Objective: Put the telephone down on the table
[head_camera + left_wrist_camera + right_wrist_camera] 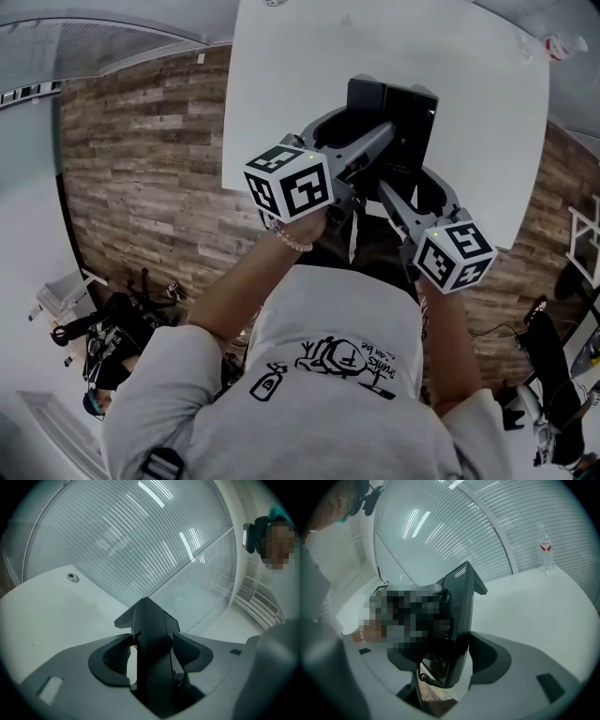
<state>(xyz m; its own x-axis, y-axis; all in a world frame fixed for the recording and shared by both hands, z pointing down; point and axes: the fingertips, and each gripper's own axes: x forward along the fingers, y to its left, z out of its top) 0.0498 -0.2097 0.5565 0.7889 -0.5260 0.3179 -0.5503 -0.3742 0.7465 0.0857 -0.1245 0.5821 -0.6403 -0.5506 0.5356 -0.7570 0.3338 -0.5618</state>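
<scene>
A black telephone (398,112) hangs upright over the near edge of the white table (281,75), held from both sides. My left gripper (361,141) is shut on its left flank. In the left gripper view, the telephone (152,639) fills the space between the dark pads (187,651), with the table (47,606) beyond. My right gripper (412,183) is shut on the telephone's right side. The right gripper view shows the telephone (461,602) clamped edge-on, its cable socket at the bottom. Whether its base touches the table is hidden.
A water bottle (562,44) (545,550) stands at the table's far right corner. A small round fitting (71,577) sits in the tabletop at far left. Ribbed glass walls rise behind the table. Wood floor (150,169) with chairs and gear lies around it. A person (276,531) stands beyond.
</scene>
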